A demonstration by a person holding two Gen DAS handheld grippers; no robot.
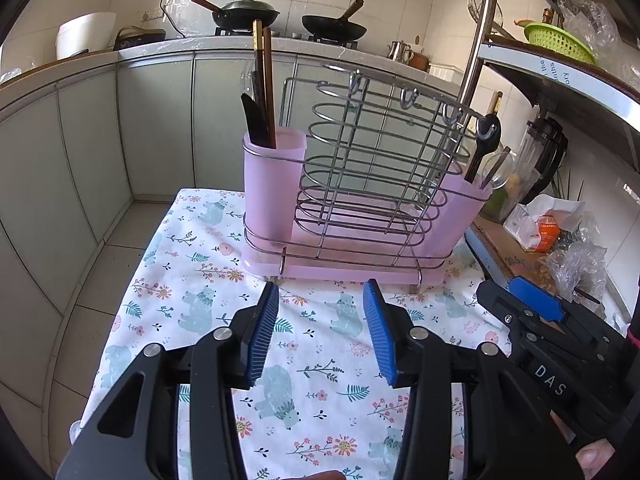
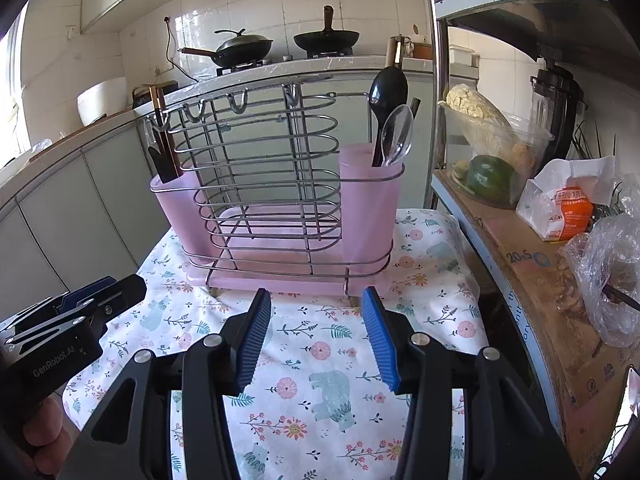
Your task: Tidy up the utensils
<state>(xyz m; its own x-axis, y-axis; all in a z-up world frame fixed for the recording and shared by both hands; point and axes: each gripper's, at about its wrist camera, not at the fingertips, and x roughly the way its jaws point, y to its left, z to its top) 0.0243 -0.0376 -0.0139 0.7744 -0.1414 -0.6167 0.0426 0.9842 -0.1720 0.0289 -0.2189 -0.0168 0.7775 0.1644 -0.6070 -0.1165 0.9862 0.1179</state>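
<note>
on a small table draped in a white floral cloth with pale bear prints (image 1: 208, 280) stands a chrome wire utensil rack with a pink plastic drip tray (image 1: 352, 184), a translucent pink plastic cup seated at each end. the left pink cup (image 1: 274, 184) holds two brown wooden chopsticks (image 1: 264, 80), a black plastic utensil and a clear one, all upright. the right pink cup (image 2: 370, 200) holds a black plastic spoon (image 2: 386, 96) and a clear plastic spoon (image 2: 398, 134), bowls upward, leaning slightly right. the wire basket between the cups has nothing in it.

the left gripper (image 1: 320, 336), black with ribbed blue pads, hovers over the cloth just in front of the rack, its jaws parted fairly wide with only cloth showing between them. the right gripper (image 2: 316, 336) hangs just beside it, likewise spread and gripping nothing; each shows at the edge of the other's view.

behind, two dark woks (image 2: 244, 50) sit on a stove along a tiled counter, and a steel shelf (image 2: 520, 248) to the right carries bagged food.
</note>
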